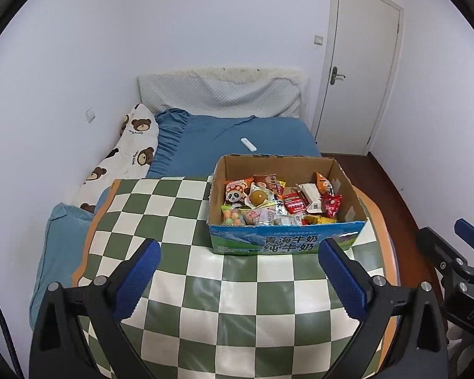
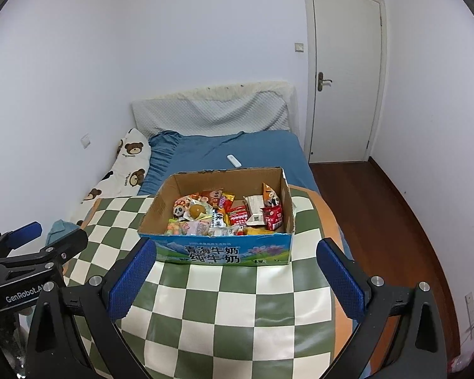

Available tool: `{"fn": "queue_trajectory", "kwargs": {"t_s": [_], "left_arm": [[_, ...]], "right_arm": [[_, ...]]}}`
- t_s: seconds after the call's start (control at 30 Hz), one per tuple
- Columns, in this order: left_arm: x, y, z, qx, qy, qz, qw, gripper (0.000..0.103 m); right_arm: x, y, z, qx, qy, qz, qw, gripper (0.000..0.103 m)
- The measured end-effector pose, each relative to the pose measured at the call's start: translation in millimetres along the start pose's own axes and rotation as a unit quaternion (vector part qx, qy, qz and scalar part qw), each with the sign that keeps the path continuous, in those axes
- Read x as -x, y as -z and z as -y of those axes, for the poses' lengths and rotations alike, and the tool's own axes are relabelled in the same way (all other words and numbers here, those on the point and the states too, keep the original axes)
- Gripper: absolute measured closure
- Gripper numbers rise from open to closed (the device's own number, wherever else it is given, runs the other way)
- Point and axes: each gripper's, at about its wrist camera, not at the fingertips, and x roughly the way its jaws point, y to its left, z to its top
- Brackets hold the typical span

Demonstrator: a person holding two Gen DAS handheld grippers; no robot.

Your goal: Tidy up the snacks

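Left gripper [image 1: 240,271]: fingers spread wide, holding nothing, hovering over the checkered cloth [image 1: 186,271].
Right gripper [image 2: 237,271]: jaws wide too, empty, just short of the box.
Snack box [image 2: 218,254]: open cardboard carton on the cloth, packed with snacks [image 2: 227,214].
Bed [image 2: 237,148]: behind the box.

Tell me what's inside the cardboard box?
The open brown cardboard box holds a heap of wrapped snacks: a panda-print packet, a round yellow-brown sweet in clear wrap, a red pouch. Anything beneath the top layer is covered, and so is the box's bottom.
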Motion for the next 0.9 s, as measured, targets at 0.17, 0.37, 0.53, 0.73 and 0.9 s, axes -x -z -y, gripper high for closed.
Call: {"fn": "queue_trajectory", "kwargs": {"t_s": [0.17,0.37,0.53,0.73,0.9], "left_arm": [[-23,-8,4,-0.001,-0.008,-0.007,0.9999,0.001],[-49,-18,8,-0.006,-0.014,-0.017,0.9997,0.001],[-63,-23,9,-0.007,-0.018,-0.020,0.9996,0.001],[-72,-28,11,-0.010,-0.018,-0.023,0.9995,0.001],[-74,-29,12,-0.011,-0.017,-0.023,0.9995,0.001]], "right_arm": [[-29,-5,4,-0.007,0.009,-0.007,1.000,0.000],[-64,-12,7,-0.007,0.023,-0.017,1.000,0.000],[-85,-14,8,-0.009,0.034,-0.023,0.999,0.000],[-97,-15,10,-0.010,0.042,-0.025,0.999,0.000],[-102,-15,12,-0.013,0.046,-0.026,0.999,0.000]]}}
